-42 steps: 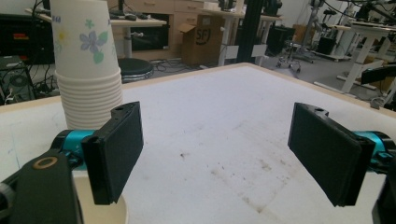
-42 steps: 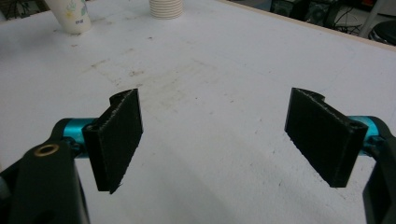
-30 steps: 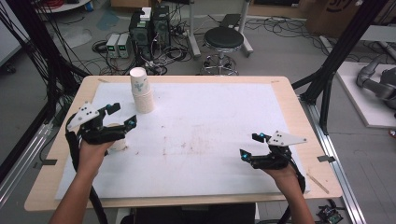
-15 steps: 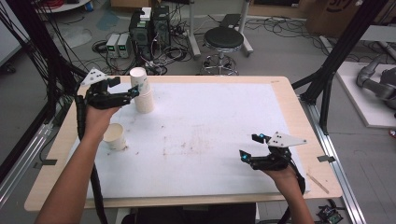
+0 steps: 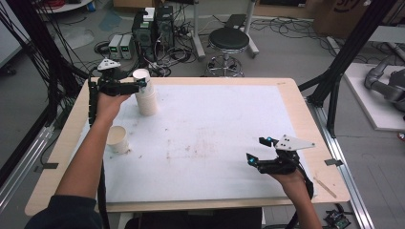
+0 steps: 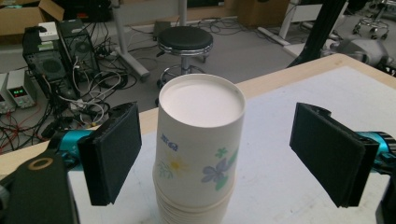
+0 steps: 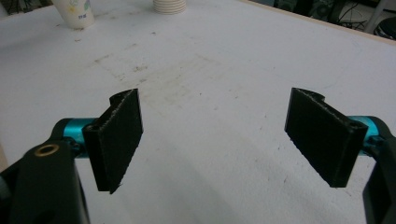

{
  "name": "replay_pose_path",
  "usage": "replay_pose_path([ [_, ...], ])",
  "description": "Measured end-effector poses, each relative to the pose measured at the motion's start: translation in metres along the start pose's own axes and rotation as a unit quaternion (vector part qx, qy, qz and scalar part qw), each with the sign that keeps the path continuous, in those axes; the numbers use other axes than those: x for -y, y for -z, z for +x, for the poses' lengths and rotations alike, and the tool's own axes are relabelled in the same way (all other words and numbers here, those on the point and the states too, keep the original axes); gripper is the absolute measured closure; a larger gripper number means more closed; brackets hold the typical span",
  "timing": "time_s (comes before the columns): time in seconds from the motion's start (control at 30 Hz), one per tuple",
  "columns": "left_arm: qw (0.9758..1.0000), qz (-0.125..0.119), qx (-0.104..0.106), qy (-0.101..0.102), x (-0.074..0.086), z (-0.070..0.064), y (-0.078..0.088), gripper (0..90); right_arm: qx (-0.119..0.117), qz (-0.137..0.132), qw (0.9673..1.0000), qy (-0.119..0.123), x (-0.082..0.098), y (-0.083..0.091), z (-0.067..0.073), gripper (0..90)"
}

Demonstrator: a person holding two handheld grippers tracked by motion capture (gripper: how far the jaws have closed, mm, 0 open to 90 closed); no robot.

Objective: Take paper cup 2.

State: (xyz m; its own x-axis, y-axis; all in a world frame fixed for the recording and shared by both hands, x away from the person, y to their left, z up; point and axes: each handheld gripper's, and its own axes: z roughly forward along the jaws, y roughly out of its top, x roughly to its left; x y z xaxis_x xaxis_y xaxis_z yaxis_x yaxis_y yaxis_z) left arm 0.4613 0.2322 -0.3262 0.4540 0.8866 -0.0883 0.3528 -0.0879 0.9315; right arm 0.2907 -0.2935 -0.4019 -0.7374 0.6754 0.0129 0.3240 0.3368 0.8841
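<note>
A stack of white paper cups [image 5: 145, 94] with a flower print stands upside down at the table's far left. My left gripper [image 5: 138, 84] is open at the top of the stack, one jaw on each side of the top cup [image 6: 201, 140] without touching it. A single paper cup [image 5: 117, 139] stands alone on the white sheet, nearer the front left; it also shows far off as a single cup [image 7: 74, 13] next to the stack [image 7: 169, 5]. My right gripper [image 5: 254, 152] hangs open over the sheet at the front right, holding nothing [image 7: 215, 140].
The table [image 5: 296, 109] has a wooden rim around a stained white sheet [image 5: 215, 129]. Behind the far edge are a black stool [image 5: 228, 40], computer boxes [image 5: 153, 24] and tangled cables. Black frame posts [image 5: 344, 62] stand at the right.
My left gripper left the single cup on the sheet at the front left and travelled back to the stack, now straddling its top cup. The right gripper stayed still.
</note>
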Motion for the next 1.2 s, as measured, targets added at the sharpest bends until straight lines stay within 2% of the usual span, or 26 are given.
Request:
replay_pose_path([
  [0.13,0.9998,0.015,-0.001,0.009,0.005,0.005,-0.012,16.7,0.000,0.000,1.0000,0.001,0.001,0.001,0.000,19.4],
  [0.17,0.9998,0.015,-0.001,0.015,0.007,0.006,-0.014,16.8,0.000,0.001,1.0000,0.000,0.001,0.001,0.000,19.4],
  [0.3,0.9998,0.007,0.005,0.016,0.010,0.007,-0.025,16.9,0.000,0.003,1.0000,-0.001,0.001,0.000,0.000,19.4],
  [0.53,0.9994,0.008,-0.008,0.033,0.017,0.011,-0.039,19.7,0.003,0.003,1.0000,-0.002,0.003,0.002,-0.001,19.4],
  [0.6,0.9994,0.002,-0.008,0.033,0.018,0.012,-0.040,20.9,0.005,0.004,1.0000,-0.003,0.004,0.003,-0.003,19.4],
  [0.73,0.9996,-0.003,0.002,0.028,0.018,0.012,-0.040,29.7,0.006,0.004,1.0000,-0.006,0.005,0.004,-0.004,19.5],
  [0.9,0.9998,-0.006,0.002,0.019,0.017,0.012,-0.038,31.0,0.006,0.005,1.0000,-0.006,0.005,0.004,-0.003,19.4],
  [1.2,0.9993,-0.036,0.006,0.009,0.010,0.010,-0.027,31.7,0.003,0.008,0.9999,-0.006,0.004,0.002,-0.002,19.5],
])
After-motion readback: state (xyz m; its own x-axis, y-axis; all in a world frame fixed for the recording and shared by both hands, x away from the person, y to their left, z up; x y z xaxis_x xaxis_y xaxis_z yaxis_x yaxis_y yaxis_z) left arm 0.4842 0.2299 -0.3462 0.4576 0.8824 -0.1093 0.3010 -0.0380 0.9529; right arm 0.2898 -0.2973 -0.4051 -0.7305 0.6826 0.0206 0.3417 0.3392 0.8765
